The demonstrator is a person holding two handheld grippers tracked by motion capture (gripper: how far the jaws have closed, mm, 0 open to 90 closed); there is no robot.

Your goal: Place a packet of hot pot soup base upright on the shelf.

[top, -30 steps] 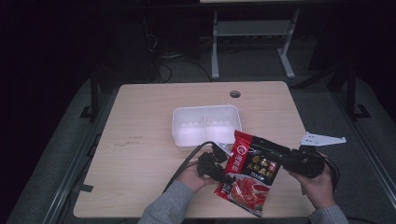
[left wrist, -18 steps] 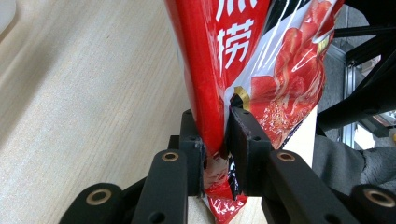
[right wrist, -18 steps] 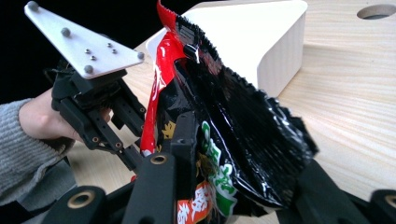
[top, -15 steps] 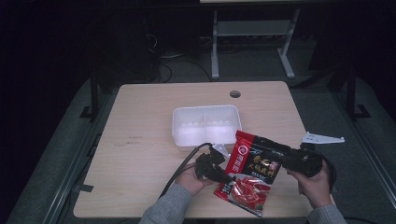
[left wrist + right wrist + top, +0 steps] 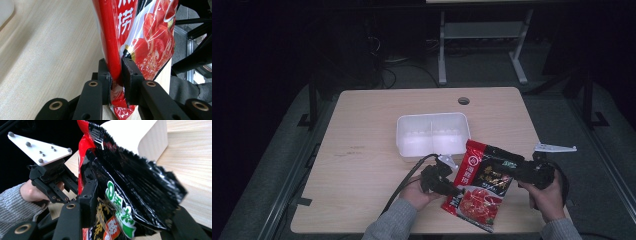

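- Nearest, the left gripper (image 5: 116,75) has its fingers pinched on the red packet's (image 5: 482,185) lower edge, at the counter's (image 5: 362,165) front.
- Right gripper (image 5: 519,167): fingers have just been opening, the packet's black top edge loose between them.
- Beyond, white tray (image 5: 433,135); bare counter leftward.

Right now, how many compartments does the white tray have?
2: the white tray has a left compartment and a right compartment, side by side behind the red packet.
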